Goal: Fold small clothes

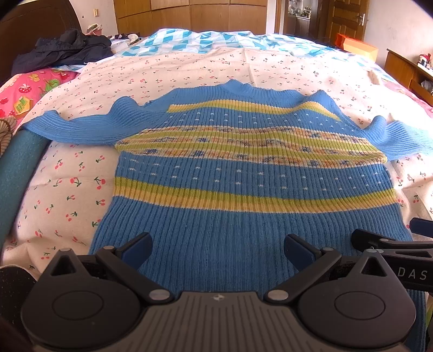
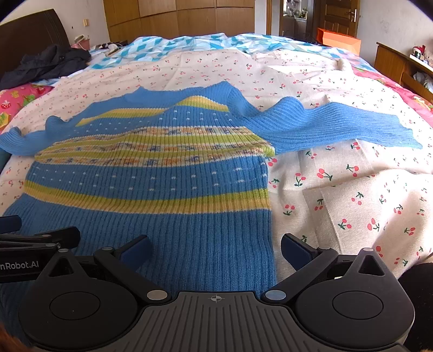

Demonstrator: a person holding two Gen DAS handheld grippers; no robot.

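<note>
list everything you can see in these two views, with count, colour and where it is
sweater: 1, blue with yellow-green stripes, spread flat on the bed, sleeves out to both sides
cherry sheet: 1, cream with red cherries, under the sweater
checked cover: 1, blue and white, far end of the bed
dark jacket: 1, navy, heaped at the far left by the headboard
pink cloth: 1, pink with cartoon prints, left edge of the bed
orange box: 1, far right, beyond the bed
wardrobe: 1, brown wood, back wall
door: 1, brown wood, back right
left gripper: 1, black, open over the sweater hem
right gripper: 1, black, open over the hem's right edge
</note>
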